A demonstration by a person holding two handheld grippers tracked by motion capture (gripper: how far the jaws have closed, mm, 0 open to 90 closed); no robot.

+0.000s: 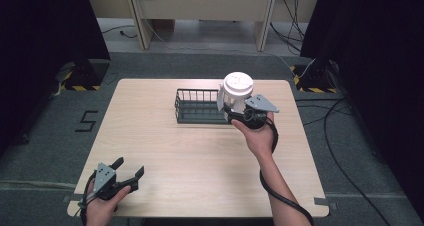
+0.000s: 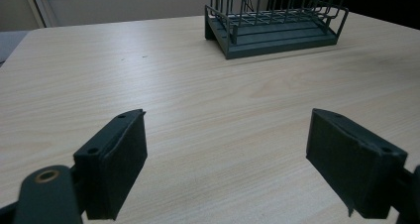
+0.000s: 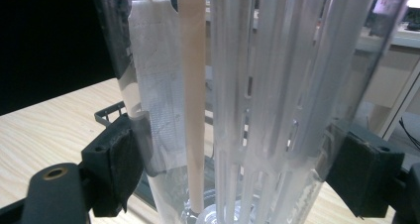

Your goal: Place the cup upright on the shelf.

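A clear plastic container (image 1: 237,90) with a white lid is held upright above the right end of a dark wire basket (image 1: 196,107). My right gripper (image 1: 234,111) is shut on its lower body. In the right gripper view both pads press the container's (image 3: 237,100) clear ribbed wall, with my right gripper (image 3: 237,157) around it and the basket's rim (image 3: 106,115) behind. My left gripper (image 1: 130,167) rests low at the table's near left corner, open and holding nothing. In the left gripper view, my left gripper (image 2: 225,135) has its jaws spread wide over bare wood, and the basket (image 2: 277,35) stands far ahead.
The light wooden table (image 1: 165,151) carries the basket at its far middle. Cables (image 1: 340,136) run over the grey floor to the right, and a pale cabinet (image 1: 200,6) stands beyond the table. Black curtains hang on both sides.
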